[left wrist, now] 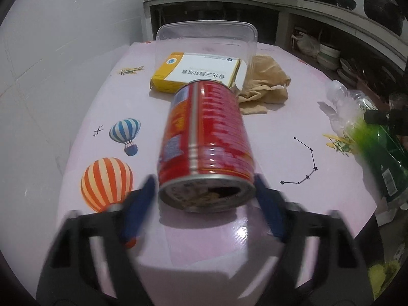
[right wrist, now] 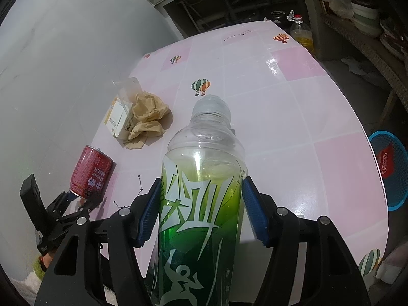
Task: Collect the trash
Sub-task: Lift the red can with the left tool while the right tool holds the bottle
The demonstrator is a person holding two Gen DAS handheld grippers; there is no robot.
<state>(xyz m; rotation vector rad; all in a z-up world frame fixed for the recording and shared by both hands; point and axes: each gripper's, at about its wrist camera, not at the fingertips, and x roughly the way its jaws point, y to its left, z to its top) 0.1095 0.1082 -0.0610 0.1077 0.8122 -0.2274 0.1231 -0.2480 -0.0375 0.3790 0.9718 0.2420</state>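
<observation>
- The left gripper (left wrist: 205,201), at the bottom centre of the left wrist view, has its blue-padded jaws on either side of the red cylindrical metal drink can (left wrist: 204,140). The pads bracket the can's open end. The view is too blurred to tell whether they press on it or stand just clear.
- In the right wrist view the same can (right wrist: 91,172) sits at the lower left, lifted and tilted off the pink tiled table (right wrist: 293,107), which suggests it is gripped for carrying.
- The right gripper (right wrist: 201,209) is clenched on the clear plastic bottle with a green printed label (right wrist: 201,178). Both pads press on the label band, a firm hold well below the narrow neck.
- Likely destination: the blue plastic mesh basket (right wrist: 395,178) on the floor at the right edge of the right wrist view, beyond the table edge.
- Remaining items on the table: a yellow-and-white cardboard box (left wrist: 196,72) under a clear plastic tub (left wrist: 206,38), and crumpled brown paper (left wrist: 265,86) just beside them.
- Obstruction: none lies between the held items and the basket. The two grippers are near each other, so they could collide.
</observation>
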